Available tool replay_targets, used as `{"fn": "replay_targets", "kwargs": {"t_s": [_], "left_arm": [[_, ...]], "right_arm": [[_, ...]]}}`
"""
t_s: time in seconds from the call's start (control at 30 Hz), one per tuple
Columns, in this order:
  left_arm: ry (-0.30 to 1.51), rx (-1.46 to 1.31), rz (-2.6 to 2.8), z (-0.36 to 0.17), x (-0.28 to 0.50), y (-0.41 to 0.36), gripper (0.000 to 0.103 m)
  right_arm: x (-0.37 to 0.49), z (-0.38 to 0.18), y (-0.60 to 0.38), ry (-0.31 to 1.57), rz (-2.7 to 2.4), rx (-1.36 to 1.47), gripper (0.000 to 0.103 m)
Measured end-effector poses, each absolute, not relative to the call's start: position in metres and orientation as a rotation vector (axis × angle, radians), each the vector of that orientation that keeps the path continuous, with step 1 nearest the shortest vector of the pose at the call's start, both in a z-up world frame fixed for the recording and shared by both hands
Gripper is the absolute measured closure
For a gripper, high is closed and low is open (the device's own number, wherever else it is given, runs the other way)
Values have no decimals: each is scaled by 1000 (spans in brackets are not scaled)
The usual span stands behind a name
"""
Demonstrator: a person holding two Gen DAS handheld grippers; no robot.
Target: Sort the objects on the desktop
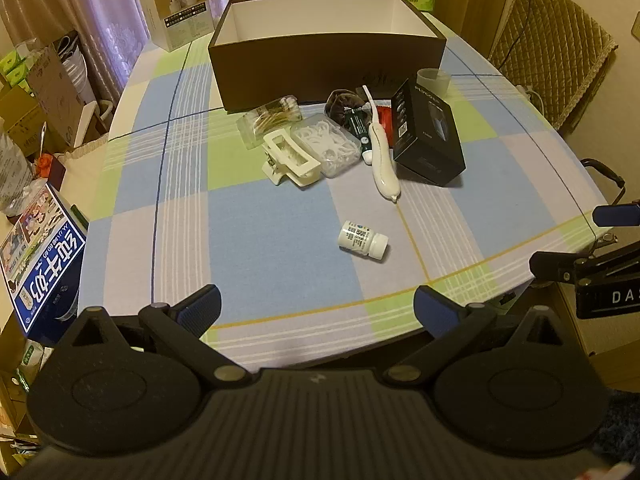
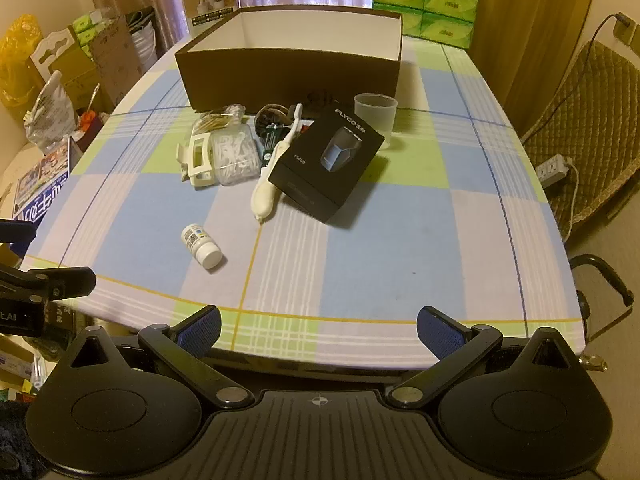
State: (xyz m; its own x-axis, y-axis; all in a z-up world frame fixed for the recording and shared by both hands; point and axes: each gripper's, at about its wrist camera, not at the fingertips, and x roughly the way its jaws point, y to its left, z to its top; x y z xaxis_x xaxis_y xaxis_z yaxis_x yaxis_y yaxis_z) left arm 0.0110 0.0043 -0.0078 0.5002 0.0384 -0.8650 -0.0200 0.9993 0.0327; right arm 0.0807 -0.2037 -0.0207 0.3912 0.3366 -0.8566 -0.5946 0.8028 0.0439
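Left wrist view: left gripper (image 1: 317,307) spread apart, empty.
Right gripper (image 2: 319,328): apart, empty.
Pill bottle (image 1: 363,239): lying on tablecloth (image 1: 256,248).

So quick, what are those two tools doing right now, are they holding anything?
Left tool: open, holding nothing, at the near edge of the table.
Right tool: open, holding nothing, also at the near edge.

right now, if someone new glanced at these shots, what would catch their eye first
Probably the big open brown box at the far side of the checked tablecloth, its white inside showing nothing from here. Next comes the clutter in front of it, led by the black shaver box and the cream hair claw. The small white pill bottle lies alone on its side, nearer both open grippers.
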Motion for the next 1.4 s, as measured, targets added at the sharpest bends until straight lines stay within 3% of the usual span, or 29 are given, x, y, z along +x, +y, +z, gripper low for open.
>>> {"fn": "replay_targets", "kwargs": {"t_s": [1.4], "left_arm": [[1084,12,33,-18,30,5,2]], "right_arm": [[100,-28,-197,1037,614,-309,2]]}}
